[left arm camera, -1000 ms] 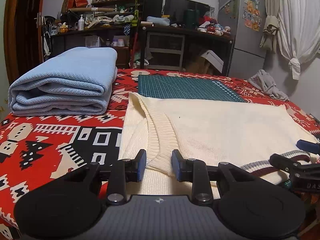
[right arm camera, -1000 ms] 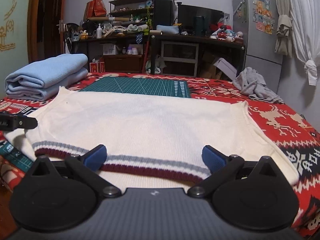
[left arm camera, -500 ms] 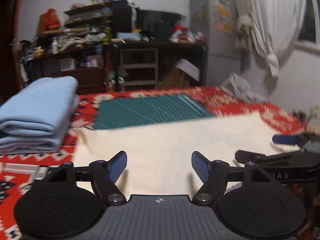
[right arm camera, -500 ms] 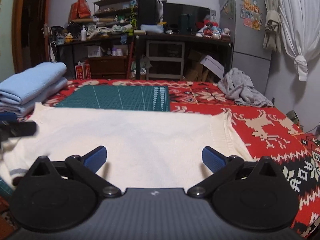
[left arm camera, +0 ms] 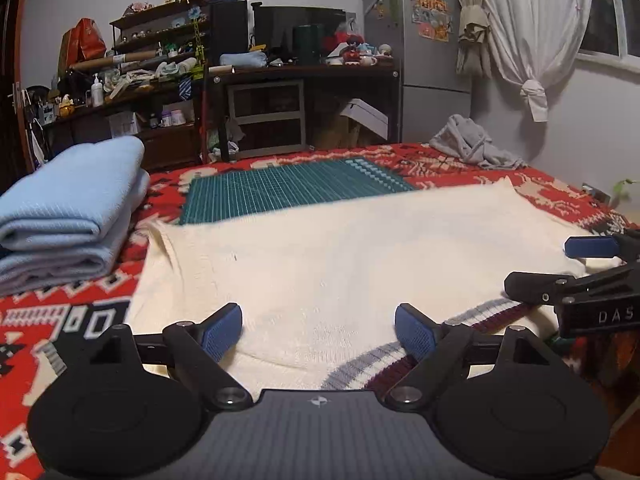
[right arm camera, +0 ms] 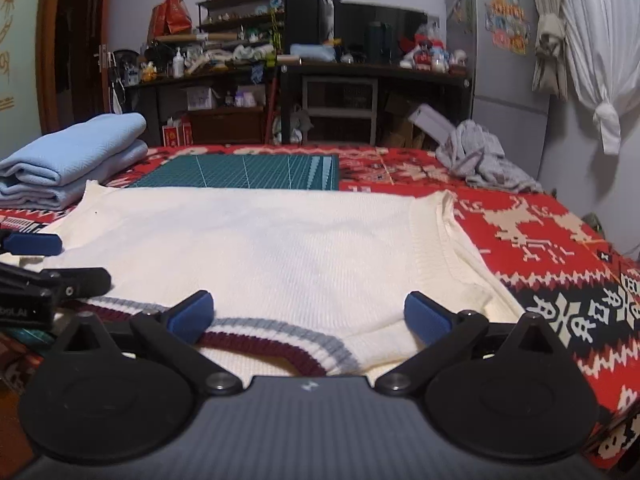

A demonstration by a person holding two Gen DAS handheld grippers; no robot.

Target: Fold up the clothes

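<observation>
**Cream sweater spread flat, both grippers wide at its striped hem**

At the far left a folded blue blanket [left arm camera: 68, 216] sits stacked on the red patterned cloth [left arm camera: 48, 320], well clear of the working area, which leaves the middle free for the garment in hand. Next to it, the cream sweater [left arm camera: 340, 256] lies flat across the cloth, its far edge overlapping the green cutting mat [left arm camera: 288, 188]. Its near edge is doubled back, so the ribbed hem with grey and maroon stripes [right arm camera: 276, 340] shows on top of the cream knit. That looks like a partial fold, though one moment cannot settle how far the folding has gone. Further right, a crumpled grey garment [right arm camera: 480, 160] lies near the cloth's far corner, apart from the sweater.

The left gripper [left arm camera: 318, 330] hangs low over the sweater's near edge, level and pointing forward across the table. Its blue pads are spread wide, with nothing between them but knit lying flat beneath. The right gripper [right arm camera: 306, 316] sits just beside it at about the same height, also pointing forward; each tool's fingers show at the edge of the other's view. Its pads are likewise wide apart, straddling the striped hem without pinching it. Both appear placed to take the near edge at two points, which would keep the fabric even.
</observation>
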